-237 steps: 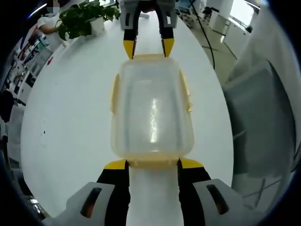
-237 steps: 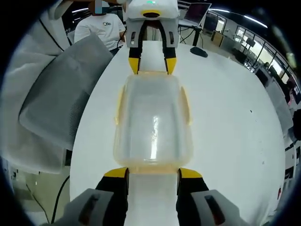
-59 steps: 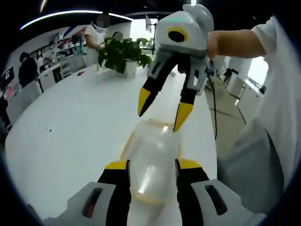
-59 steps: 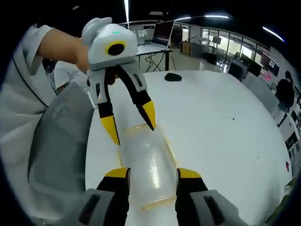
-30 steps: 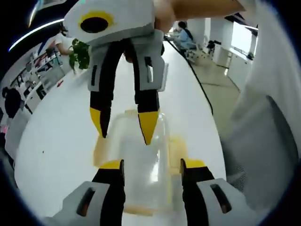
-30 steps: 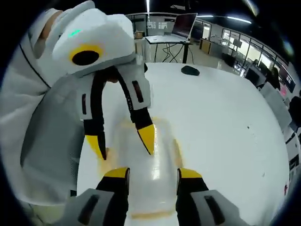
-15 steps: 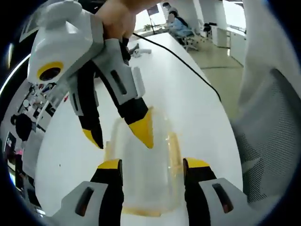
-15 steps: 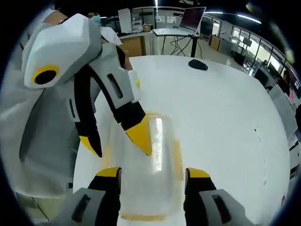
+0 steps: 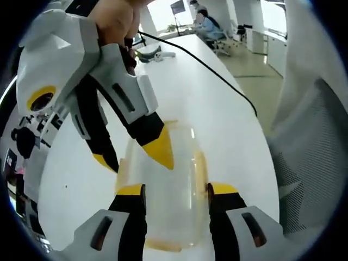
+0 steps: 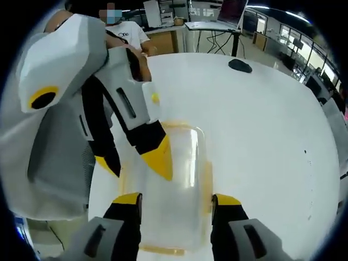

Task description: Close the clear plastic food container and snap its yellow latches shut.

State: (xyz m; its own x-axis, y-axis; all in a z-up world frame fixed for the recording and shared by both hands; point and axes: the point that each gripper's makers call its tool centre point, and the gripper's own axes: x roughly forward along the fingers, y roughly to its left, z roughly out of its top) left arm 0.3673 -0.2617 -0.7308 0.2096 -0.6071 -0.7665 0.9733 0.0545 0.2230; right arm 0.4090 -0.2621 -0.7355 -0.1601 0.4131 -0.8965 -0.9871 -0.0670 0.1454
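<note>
The clear plastic food container (image 9: pixel 168 190) (image 10: pixel 171 185) lies lid-down-looking and closed on the white tabletop (image 9: pixel 201 87) (image 10: pixel 261 119), near the tabletop's edge where a grey mesh chair back (image 9: pixel 315 163) stands just beside it. Yellow latches (image 9: pixel 200 168) (image 10: pixel 207 185) run along the container's long sides, and a further yellow strip shows at its near end; whether each is snapped home cannot be told. In the left gripper view, the left hand-held gripper (image 9: pixel 173 190) stands with its jaws spread wide, one yellow tip on either side of the container, right at its long walls, holding nothing firmly that can be seen. Over the container from the far side comes the right hand-held gripper (image 9: pixel 133 157), also spread wide, one yellow tip resting over the lid and the other down beside the container's side wall, with a person's hand (image 9: pixel 117 19) gripping its body. In the right gripper view the same layout repeats mirrored: the right hand-held gripper (image 10: pixel 174 200) straddles the container, and the left hand-held gripper (image 10: pixel 136 160) reaches across the lid. Beyond the container on the tabletop lie a black cable (image 9: pixel 217 70) and a dark mouse (image 10: pixel 240 66); a person in a white shirt (image 10: pixel 125 32) sits at the far end.
</note>
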